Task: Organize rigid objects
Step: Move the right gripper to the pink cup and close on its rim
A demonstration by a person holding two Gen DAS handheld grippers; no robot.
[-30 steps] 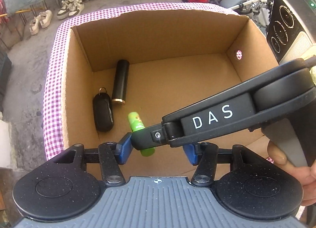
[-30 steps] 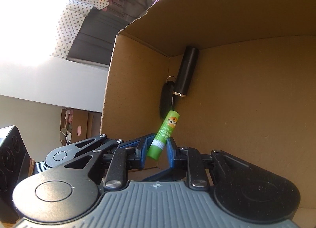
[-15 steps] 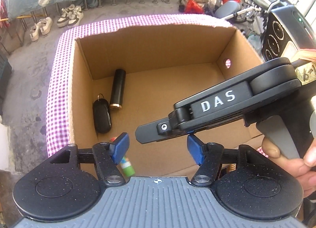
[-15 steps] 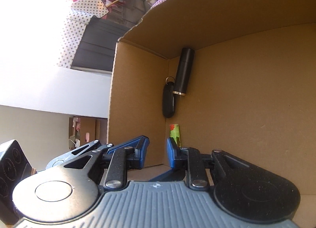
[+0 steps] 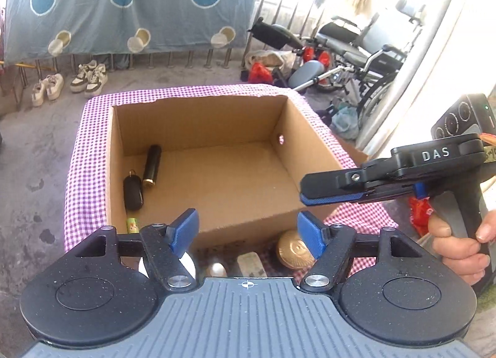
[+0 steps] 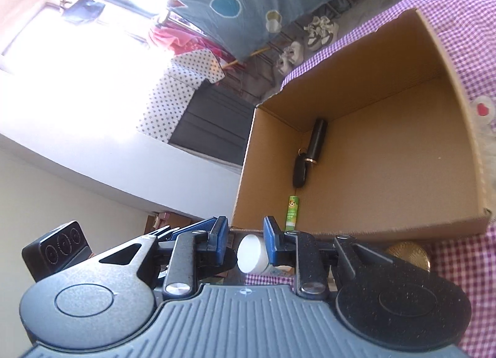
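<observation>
An open cardboard box [image 5: 198,128] stands on a purple checked cloth [image 5: 77,178]. Along its left wall lie a black cylinder [image 5: 152,164], a black key fob [image 5: 133,189] and a green glue stick [image 5: 132,224]; all three also show in the right wrist view: cylinder [image 6: 317,142], fob [image 6: 300,173], glue stick [image 6: 292,212]. My left gripper [image 5: 248,232] hovers before the box's near wall, jaws opening, with nothing between them. My right gripper [image 6: 245,234] is to the right of the box, jaws opening and gripping nothing; a white round cap [image 6: 252,252] on the cloth shows through the gap.
On the cloth in front of the box lie a gold round tin [image 5: 293,249], a pale block [image 5: 251,262] and a pearly bead [image 5: 217,269]. Shoes [image 5: 90,77] stand on the floor behind, wheelchairs [image 5: 365,57] at the back right. A hand [image 5: 458,252] holds the right gripper's handle.
The right gripper let go of the green glue stick, which now lies on the box floor. Both grippers pulled back and up out of the box, and their jaws widened.
</observation>
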